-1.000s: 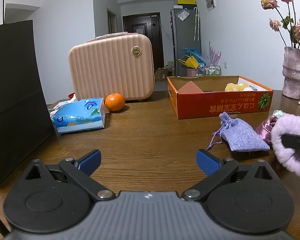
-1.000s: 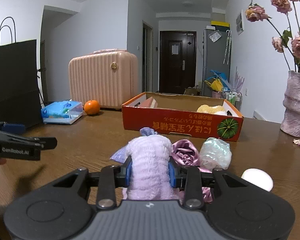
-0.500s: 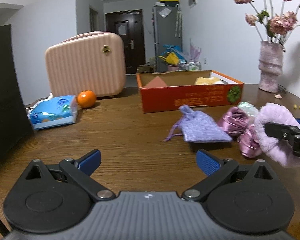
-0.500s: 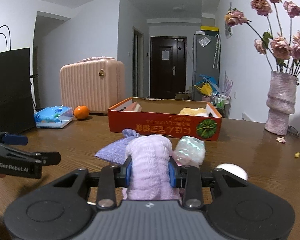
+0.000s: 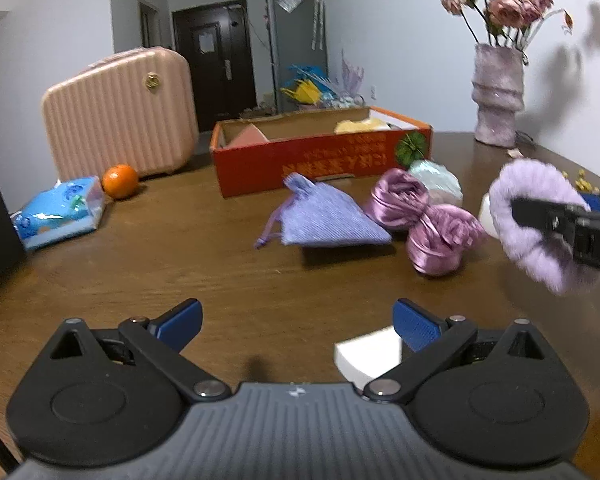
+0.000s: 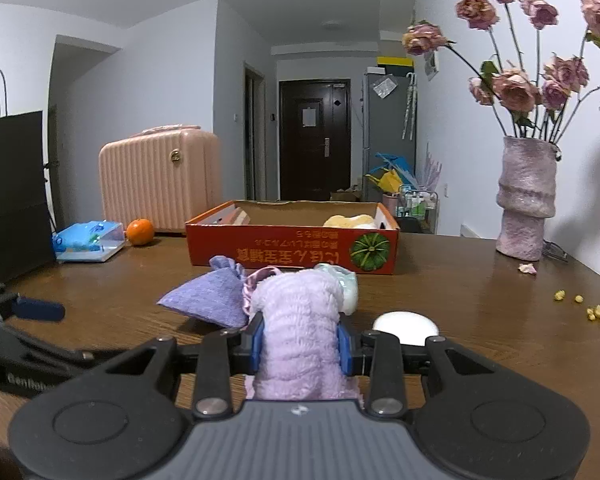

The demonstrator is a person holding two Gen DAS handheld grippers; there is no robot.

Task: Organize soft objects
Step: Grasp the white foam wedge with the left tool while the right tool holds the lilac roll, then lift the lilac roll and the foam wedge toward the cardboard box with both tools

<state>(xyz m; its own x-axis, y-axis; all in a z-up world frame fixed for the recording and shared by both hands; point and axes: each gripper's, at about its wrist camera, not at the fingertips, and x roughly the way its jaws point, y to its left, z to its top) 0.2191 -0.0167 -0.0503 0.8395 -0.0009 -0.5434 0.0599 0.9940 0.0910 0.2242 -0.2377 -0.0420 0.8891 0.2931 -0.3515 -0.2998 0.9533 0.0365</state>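
Observation:
My right gripper (image 6: pixel 300 344) is shut on a fluffy lilac cloth (image 6: pixel 300 320), held above the wooden table; the same lilac cloth (image 5: pixel 540 216) shows at the right edge of the left wrist view. My left gripper (image 5: pixel 296 320) is open and empty over the table, with a white block (image 5: pixel 366 354) beside its right finger. Ahead of it lie a purple drawstring pouch (image 5: pixel 324 220), two shiny pink satin bundles (image 5: pixel 424 216) and a pale crinkly bundle (image 5: pixel 436 178). Behind them stands an orange cardboard box (image 5: pixel 320 156) holding a yellow soft thing (image 5: pixel 360 125).
A pink suitcase (image 5: pixel 120 112), an orange (image 5: pixel 120 181) and a blue tissue pack (image 5: pixel 58 210) sit at the left. A black bag (image 6: pixel 12 188) stands at the far left, a vase of dried roses (image 6: pixel 526 200) at the right. A white round object (image 6: pixel 404 326) and yellow crumbs (image 6: pixel 596 310) lie nearby.
The left gripper has swung right, so the pouch and satin bundles now sit in front of it and a white block has appeared. The right gripper has shifted with the lilac cloth still held.

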